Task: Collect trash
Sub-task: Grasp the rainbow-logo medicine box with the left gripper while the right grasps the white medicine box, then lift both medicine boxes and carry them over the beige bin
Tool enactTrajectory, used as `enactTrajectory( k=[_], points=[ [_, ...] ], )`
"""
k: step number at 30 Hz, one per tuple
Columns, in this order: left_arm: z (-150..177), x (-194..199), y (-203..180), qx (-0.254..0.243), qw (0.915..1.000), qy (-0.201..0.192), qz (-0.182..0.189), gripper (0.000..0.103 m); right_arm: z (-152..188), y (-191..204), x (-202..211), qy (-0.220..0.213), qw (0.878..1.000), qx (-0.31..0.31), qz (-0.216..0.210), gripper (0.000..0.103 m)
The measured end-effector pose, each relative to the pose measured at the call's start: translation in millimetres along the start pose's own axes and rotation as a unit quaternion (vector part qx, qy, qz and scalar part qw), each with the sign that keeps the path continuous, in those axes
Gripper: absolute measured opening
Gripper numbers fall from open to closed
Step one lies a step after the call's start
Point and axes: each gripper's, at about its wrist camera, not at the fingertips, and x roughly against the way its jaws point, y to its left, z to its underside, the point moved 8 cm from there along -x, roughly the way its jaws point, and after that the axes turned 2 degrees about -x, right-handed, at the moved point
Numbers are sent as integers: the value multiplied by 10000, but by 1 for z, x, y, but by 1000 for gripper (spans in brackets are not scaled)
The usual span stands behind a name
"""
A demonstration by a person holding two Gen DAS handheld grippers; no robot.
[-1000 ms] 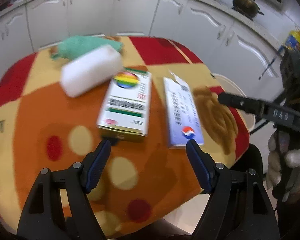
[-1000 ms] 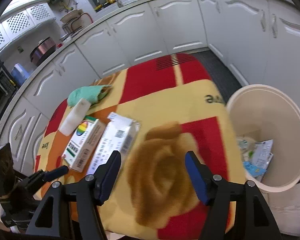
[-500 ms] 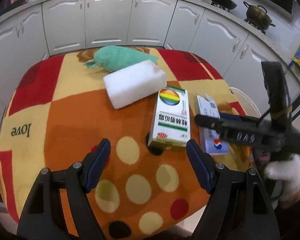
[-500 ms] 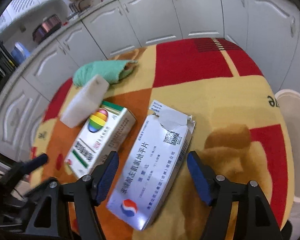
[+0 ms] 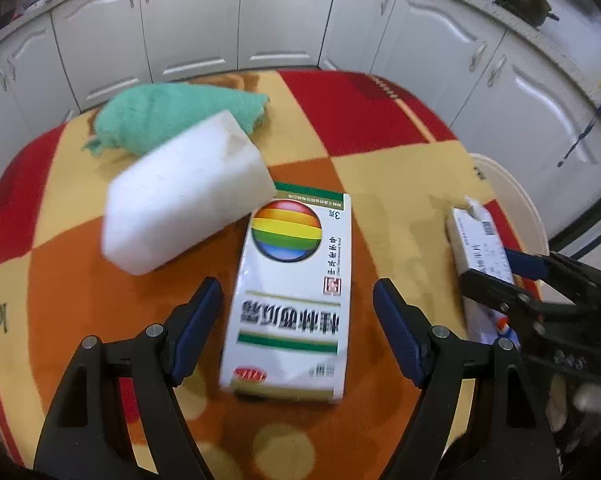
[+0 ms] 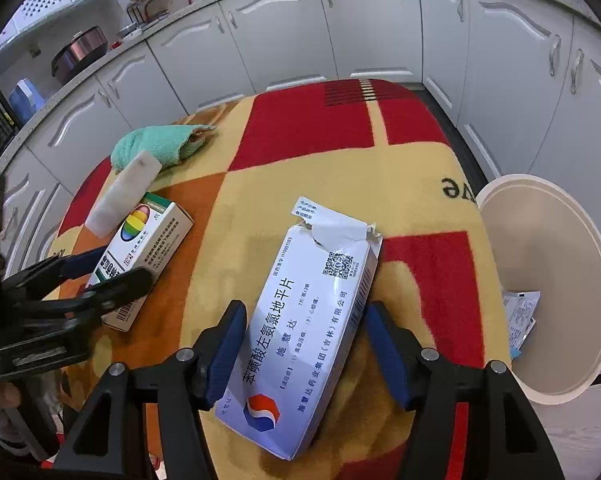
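Observation:
A white medicine box with a rainbow ball (image 5: 292, 292) lies flat on the patterned tablecloth (image 5: 380, 184). My left gripper (image 5: 296, 324) straddles it, open, with a gap on each side. A torn white box with a red-and-blue logo (image 6: 312, 320) lies near the table's right edge. My right gripper (image 6: 306, 344) is around it and its jaws are closing. The blue pads (image 6: 230, 336) stand just off the box's long sides. The left wrist view shows this torn box (image 5: 480, 248) at the right. The right wrist view shows the rainbow box (image 6: 144, 248) at the left.
A cream bin (image 6: 540, 200) stands on the floor beside the table's right edge, with wrappers (image 6: 520, 316) inside. A green cloth (image 5: 172, 112) and a white foam block (image 5: 184, 196) lie behind the rainbow box. White kitchen cabinets (image 5: 280, 20) ring the table.
My left gripper came in closer over the rainbow box, which now lies between its fingers. My right gripper swung from the bin side to the torn box, dropped over it and narrowed.

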Motion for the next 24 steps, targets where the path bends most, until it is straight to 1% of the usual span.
enactTrajectory(
  k=[2, 3, 4, 7, 8, 11, 15, 20, 24],
  points=[
    [1, -3, 1, 132, 9999, 23, -19, 66, 1, 2, 1, -76, 9999, 76, 34, 59],
    [1, -1, 1, 137, 9999, -16, -70, 52, 1, 4, 1, -124, 9999, 107, 33, 58],
    [2, 0, 0, 112, 9999, -13, -85, 52, 2, 3, 3, -180, 9998, 106, 32, 56],
    [5, 8, -9, 111, 9997, -17, 194, 51, 1, 3, 6, -232, 9997, 85, -37, 54],
    [7, 11, -11, 100, 9997, -44, 222, 51, 0, 3, 10, -270, 9996, 107, -54, 53],
    [5, 21, -23, 58, 9992, -181, 349, 51, -2, 3, 24, -439, 9988, 181, -92, 52],
    [-2, 28, -45, -69, 9984, -289, 478, 51, -4, -5, 40, -619, 9980, 136, -32, 52],
    [-13, 27, -68, -208, 9976, -324, 574, 51, -7, -29, 52, -749, 9971, -79, 48, 51],
    [-21, 27, -89, -357, 9967, -362, 633, 51, -7, -48, 62, -843, 9960, -306, 27, 51]
  ],
)
